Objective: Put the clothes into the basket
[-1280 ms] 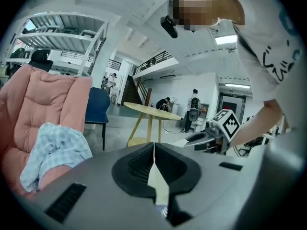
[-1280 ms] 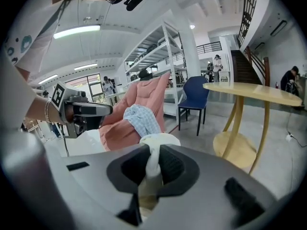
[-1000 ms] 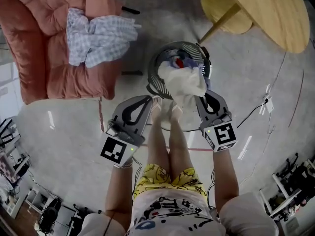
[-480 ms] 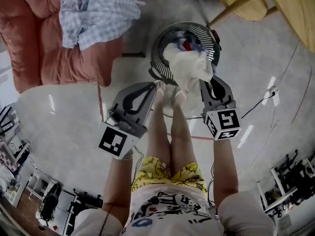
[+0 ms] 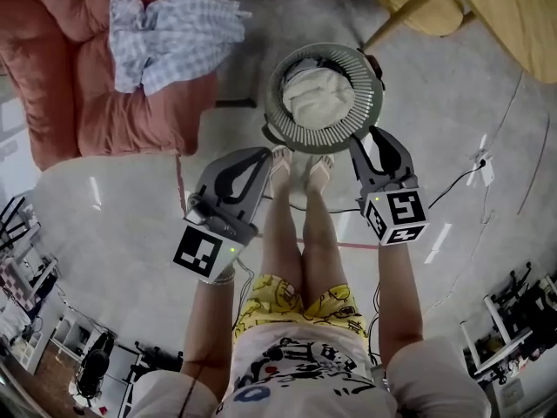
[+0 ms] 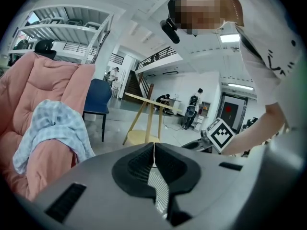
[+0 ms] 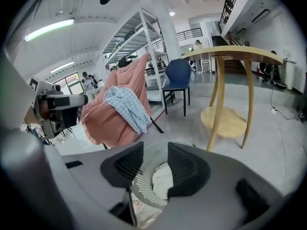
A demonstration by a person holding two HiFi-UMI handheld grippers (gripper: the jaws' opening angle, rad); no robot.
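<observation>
Clothes sit in two places, so the job looks about half done. Largest is the pink chair [image 5: 78, 85] at the far left. A checked garment [image 5: 174, 37] lies rumpled over its right side, well apart from both grippers. On the floor to the right of the chair, just beyond the person's feet [image 5: 300, 171], stands the round slatted basket [image 5: 348, 133]. A white garment [image 5: 318, 96] is bunched inside it, fully within the rim, and it fills most of the opening. Whether anything lies under it I cannot tell. The right gripper [image 5: 364, 138] hangs at the near right edge of the basket and points down into it. Its jaws have just been opening and now stand well apart, with nothing between them. Through the gap its own view shows only the basket wall and the white cloth below, so the cloth reads as let go and lying free. The left gripper [image 5: 264, 153] hangs near the basket's near left side, a little short of the rim. Its jaws are closed tip to tip and hold nothing. What is left, as I judge it, is the checked garment: one gripper has to go over to the chair, take it up, and carry it to the basket.
</observation>
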